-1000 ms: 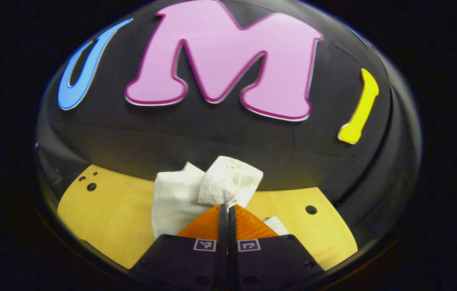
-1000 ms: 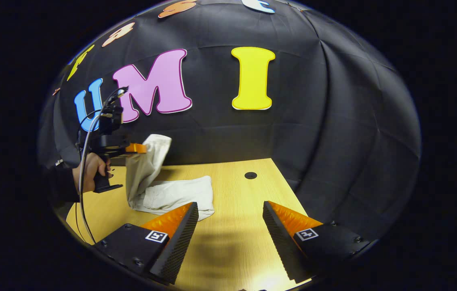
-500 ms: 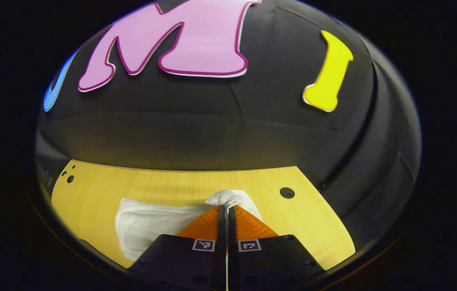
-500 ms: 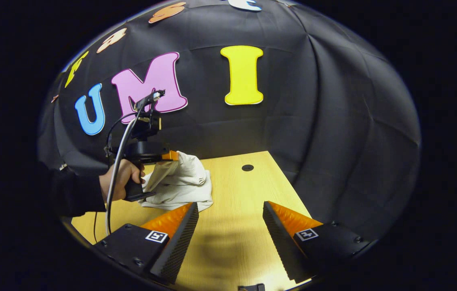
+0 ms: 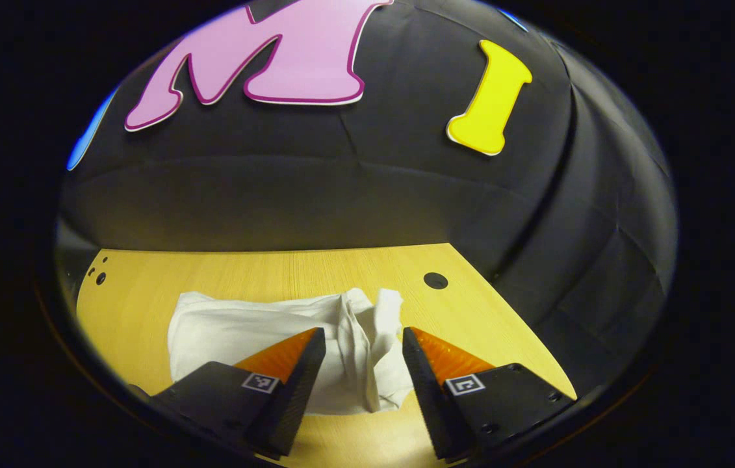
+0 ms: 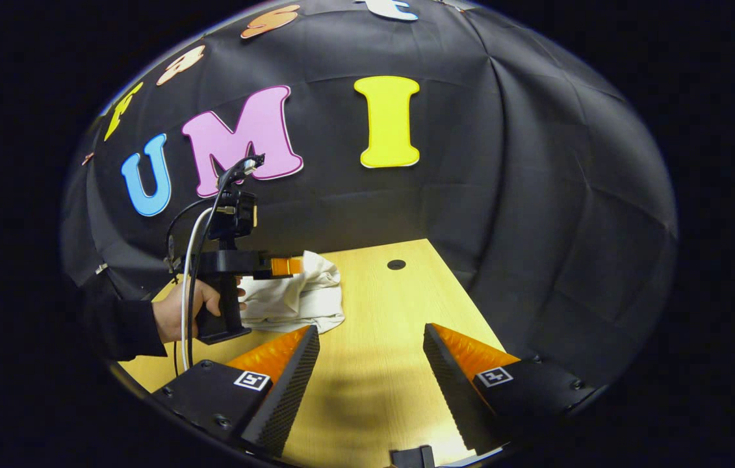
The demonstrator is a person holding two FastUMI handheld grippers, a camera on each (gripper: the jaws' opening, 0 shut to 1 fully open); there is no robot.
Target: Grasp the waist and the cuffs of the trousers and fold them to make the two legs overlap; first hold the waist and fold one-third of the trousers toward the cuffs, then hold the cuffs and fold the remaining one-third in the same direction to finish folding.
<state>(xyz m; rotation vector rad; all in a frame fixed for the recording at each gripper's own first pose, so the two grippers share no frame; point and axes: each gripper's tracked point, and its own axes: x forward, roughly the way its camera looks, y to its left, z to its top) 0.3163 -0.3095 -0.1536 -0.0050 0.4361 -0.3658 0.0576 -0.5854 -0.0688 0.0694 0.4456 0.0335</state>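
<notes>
Fingers of left gripper spread wide, gripping nothing, straddling bunched trousers lying on table. Right gripper likewise wide apart, near trousers, well clear. Best withdrawn gently upward, leaving final fold undisturbed.

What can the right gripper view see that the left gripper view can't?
The right gripper view alone catches the person's hand holding the left gripper, with its cable, above the trousers. The left gripper view alone looks down between its own open fingers onto the bunched fold of the white trousers. Both share the trousers lying folded on the wooden table and the table's round hole.
</notes>
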